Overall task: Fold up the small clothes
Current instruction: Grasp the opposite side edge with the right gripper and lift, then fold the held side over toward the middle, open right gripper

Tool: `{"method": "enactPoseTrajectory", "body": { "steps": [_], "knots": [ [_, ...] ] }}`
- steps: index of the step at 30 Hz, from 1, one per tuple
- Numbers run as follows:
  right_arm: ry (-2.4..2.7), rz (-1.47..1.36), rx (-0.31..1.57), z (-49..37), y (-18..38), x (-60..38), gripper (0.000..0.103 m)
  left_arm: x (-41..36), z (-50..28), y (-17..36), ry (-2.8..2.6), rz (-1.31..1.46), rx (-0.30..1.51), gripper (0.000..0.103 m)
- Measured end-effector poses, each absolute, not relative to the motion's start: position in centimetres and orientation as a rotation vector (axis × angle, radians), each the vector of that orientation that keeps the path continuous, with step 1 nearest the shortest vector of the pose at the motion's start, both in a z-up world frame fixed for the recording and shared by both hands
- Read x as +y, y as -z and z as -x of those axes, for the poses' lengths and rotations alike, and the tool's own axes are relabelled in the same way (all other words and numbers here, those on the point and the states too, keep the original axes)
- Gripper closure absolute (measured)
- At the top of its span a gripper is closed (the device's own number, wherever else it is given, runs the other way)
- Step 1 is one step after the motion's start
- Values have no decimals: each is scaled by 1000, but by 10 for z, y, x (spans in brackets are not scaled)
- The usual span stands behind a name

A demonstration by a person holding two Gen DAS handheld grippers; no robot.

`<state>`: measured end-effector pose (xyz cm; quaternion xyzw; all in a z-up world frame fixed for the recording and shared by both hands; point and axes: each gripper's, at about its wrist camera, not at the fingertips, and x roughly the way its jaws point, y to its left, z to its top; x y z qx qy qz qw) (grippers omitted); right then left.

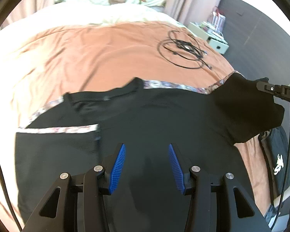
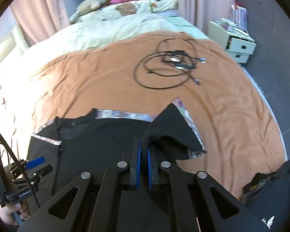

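A black garment (image 1: pixel 145 116) with floral trim lies spread on the orange bed cover (image 1: pixel 87 58). My left gripper (image 1: pixel 147 146) hovers above the garment's middle, open, with nothing between its blue pads. My right gripper (image 2: pixel 144 143) is shut on a fold of the garment's right sleeve (image 2: pixel 174 135) and holds it lifted off the bed, so the trimmed cuff hangs to the right. In the left wrist view the right gripper (image 1: pixel 264 86) enters at the right edge with the raised sleeve (image 1: pixel 245 112) draped from it. The left gripper (image 2: pixel 36 167) shows at the lower left of the right wrist view.
A coil of black cables (image 2: pixel 170 63) lies on the cover beyond the garment. Another dark garment (image 2: pixel 270 183) sits at the bed's right edge. A white drawer unit (image 2: pixel 239 44) stands beside the bed. Cream bedding and soft toys (image 2: pixel 87 5) fill the far end.
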<state>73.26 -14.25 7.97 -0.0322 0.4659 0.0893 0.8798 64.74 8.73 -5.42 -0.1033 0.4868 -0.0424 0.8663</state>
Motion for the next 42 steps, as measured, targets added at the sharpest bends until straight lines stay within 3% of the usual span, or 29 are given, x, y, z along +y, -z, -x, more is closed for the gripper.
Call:
{"method": "enactPoseTrajectory", "body": {
  "steps": [12, 14, 15, 16, 30, 37, 42],
  "knots": [
    [-321, 92, 1070, -733, -35, -48, 97, 171, -605, 53, -3, 264, 1013, 54],
    [-373, 54, 1086, -737, -26, -42, 74, 180, -601, 57, -16, 265, 1020, 54],
    [-385, 45, 1076, -737, -25, -42, 44, 184, -600, 59, -21, 266, 1025, 54],
    [-383, 41, 1060, -738, -26, -45, 34, 186, -598, 60, -23, 266, 1027, 54],
    [-275, 54, 1051, -745, 18, -144, 34, 149, -629, 99, 25, 256, 1080, 54],
    [-197, 64, 1089, -745, 54, -170, 62, 109, -645, 126, 60, 221, 1118, 54],
    [-126, 93, 1149, -747, 81, -182, 66, 82, -652, 140, 86, 200, 1147, 54]
  ]
}}
